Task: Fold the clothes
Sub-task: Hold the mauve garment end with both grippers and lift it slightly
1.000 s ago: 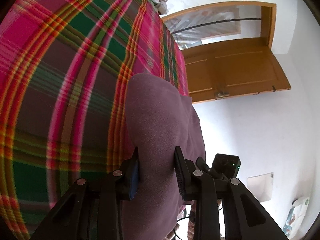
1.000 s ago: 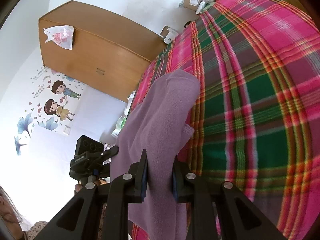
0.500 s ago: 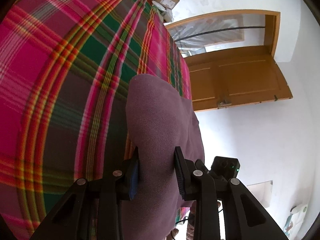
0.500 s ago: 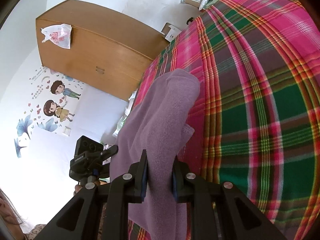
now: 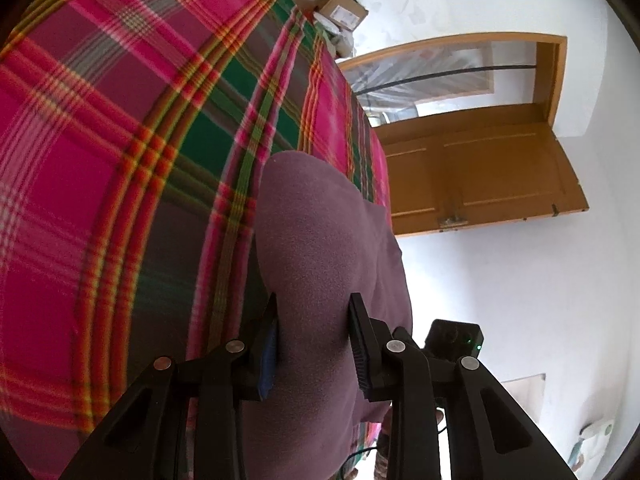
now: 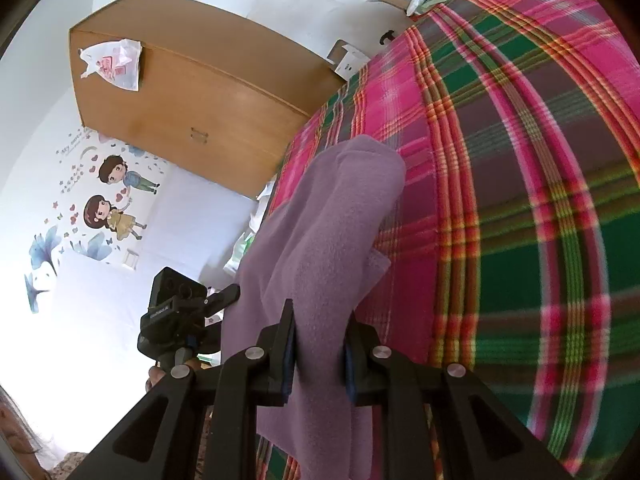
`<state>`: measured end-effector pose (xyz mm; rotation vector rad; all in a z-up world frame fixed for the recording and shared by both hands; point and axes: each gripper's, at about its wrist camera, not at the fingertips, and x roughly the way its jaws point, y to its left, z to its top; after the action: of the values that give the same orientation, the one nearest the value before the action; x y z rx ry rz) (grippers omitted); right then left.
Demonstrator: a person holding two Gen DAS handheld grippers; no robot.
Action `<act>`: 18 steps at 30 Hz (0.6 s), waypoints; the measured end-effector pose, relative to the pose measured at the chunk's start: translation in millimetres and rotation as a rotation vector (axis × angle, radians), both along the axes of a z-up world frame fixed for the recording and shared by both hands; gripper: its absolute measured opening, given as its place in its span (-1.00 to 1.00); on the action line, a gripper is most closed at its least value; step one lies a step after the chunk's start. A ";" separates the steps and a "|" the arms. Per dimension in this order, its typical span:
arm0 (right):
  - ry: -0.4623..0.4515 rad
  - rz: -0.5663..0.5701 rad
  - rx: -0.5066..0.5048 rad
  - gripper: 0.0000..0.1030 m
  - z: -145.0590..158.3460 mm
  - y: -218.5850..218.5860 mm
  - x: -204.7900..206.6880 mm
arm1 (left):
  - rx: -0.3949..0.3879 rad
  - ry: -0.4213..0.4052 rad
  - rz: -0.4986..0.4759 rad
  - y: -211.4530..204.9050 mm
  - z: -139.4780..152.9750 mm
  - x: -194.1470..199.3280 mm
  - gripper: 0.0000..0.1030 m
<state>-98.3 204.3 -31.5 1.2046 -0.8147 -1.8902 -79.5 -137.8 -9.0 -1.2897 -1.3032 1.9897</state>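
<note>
Both tools are pinching the same purple fleece garment (image 5: 320,248), one at each end of a gathered edge. The left gripper (image 5: 314,332) is clamping a thick roll of the cloth between its two pads, and the right gripper (image 6: 318,344) is doing the same with a narrower bunch. The garment is hanging lifted at the near edge of the plaid-covered bed (image 5: 120,160), its rounded upper fold bulging ahead of the fingers and the rest draping down past the bed's side — no part of it is clearly lying flat on the blanket.

As a judgement, the cloth is being carried as a held span, either toward being laid out or toward being doubled over; the pictures are not settling which. Doing this well is calling for both grips keeping the edge taut and level, with the two tools moving together so the fleece is not twisting or sagging between them, and for lowering the loose part onto the plaid evenly before any release. Thick fleece is likely slipping little but bunching easily.

Counting: one purple garment, two grippers, one bed, one wooden wardrobe (image 6: 200,92) with one plastic bag (image 6: 112,62) on it, one open wooden door (image 5: 480,168), and one cardboard box (image 5: 342,10) beyond the bed
</note>
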 end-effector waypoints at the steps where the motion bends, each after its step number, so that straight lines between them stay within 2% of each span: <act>1: -0.001 0.001 0.000 -0.62 -0.4 -1.8 -2.2 | -0.002 0.000 0.002 -2.1 -0.2 -2.0 -0.37; 18: 0.008 0.032 0.025 -0.62 -2.4 -35.2 -41.6 | -0.023 -0.003 0.053 -28.4 0.5 -54.9 -0.37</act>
<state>-139.9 169.1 -33.9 1.2173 -0.7657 -1.8831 -134.4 -166.2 -8.5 -1.2818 -1.3327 2.0458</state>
